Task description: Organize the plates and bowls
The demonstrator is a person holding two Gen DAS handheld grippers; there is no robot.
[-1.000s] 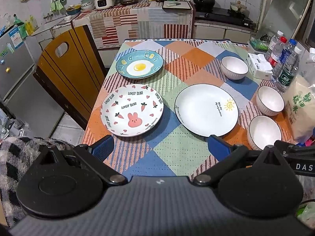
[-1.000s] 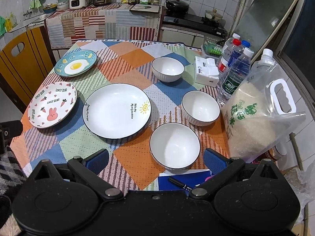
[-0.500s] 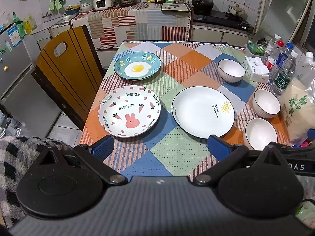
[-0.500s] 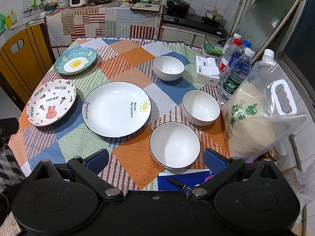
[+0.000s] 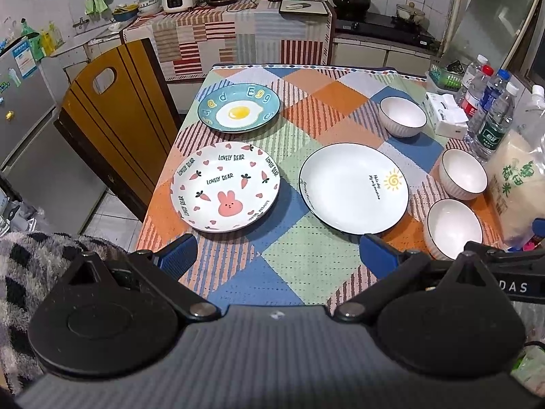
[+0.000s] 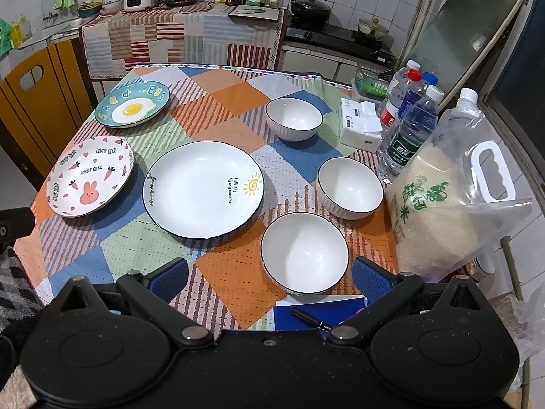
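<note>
Three plates lie on the patchwork tablecloth: a blue egg plate (image 5: 239, 107) at the far left, a rabbit plate (image 5: 225, 186) in front of it, and a large white sun plate (image 5: 353, 187) in the middle. Three white bowls stand to the right: far (image 6: 293, 118), middle (image 6: 350, 187), near (image 6: 305, 252). My left gripper (image 5: 277, 255) is open and empty above the table's near edge, in front of the rabbit and sun plates. My right gripper (image 6: 269, 277) is open and empty, just before the near bowl.
A rice bag (image 6: 453, 201), water bottles (image 6: 408, 126) and a tissue pack (image 6: 361, 126) crowd the table's right side. A blue notebook with a pen (image 6: 316, 315) lies at the near edge. A wooden chair (image 5: 115, 109) stands left of the table.
Both grippers have drawn back and risen slightly, so the table appears a little farther away. Plates and bowls have not moved.
</note>
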